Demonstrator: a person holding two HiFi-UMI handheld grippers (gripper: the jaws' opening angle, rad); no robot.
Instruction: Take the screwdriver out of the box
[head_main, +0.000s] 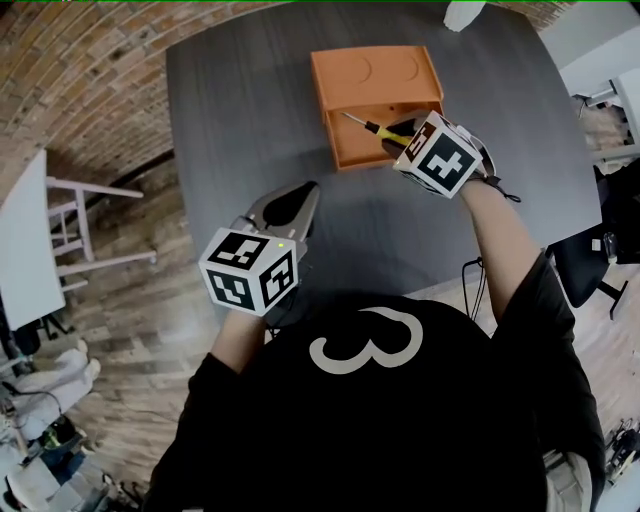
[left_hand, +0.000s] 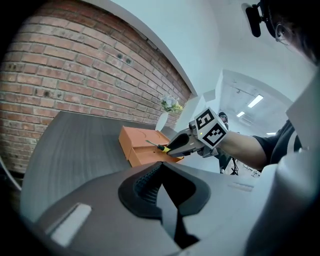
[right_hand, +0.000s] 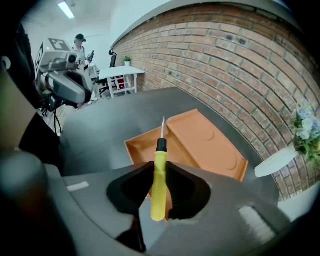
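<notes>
Right tool (head_main: 397, 136): arm stretched out to upper centre-right of the head view, pitched steeply down over the near edge of the box (head_main: 375, 72). Jaws clamped on the yellow handle of the screwdriver (head_main: 371, 125), pads pressing it from both sides, handle end sticking out behind the pads.

Left tool (head_main: 308, 194): held back near the body, centre-left of the head view, over the near part of the worktop (head_main: 240, 130), angled only slightly down and aimed up-right toward the box. Jaws closed tip to tip, nothing between them.

Box: orange, open, sitting at the top centre of the worktop. Flat lid folded back on the far side, shallow tray on the near side. The screwdriver is in the right tool's grip above the tray, with the black collar and metal shaft pointing up-left in the head view. In the left gripper view the tip looks clear of the tray.

Counts: 1 box, 1 screwdriver, 2 tools. Also 1 white vase (right_hand: 275, 163) with flowers at the far edge of the worktop, beyond the lid.
</notes>
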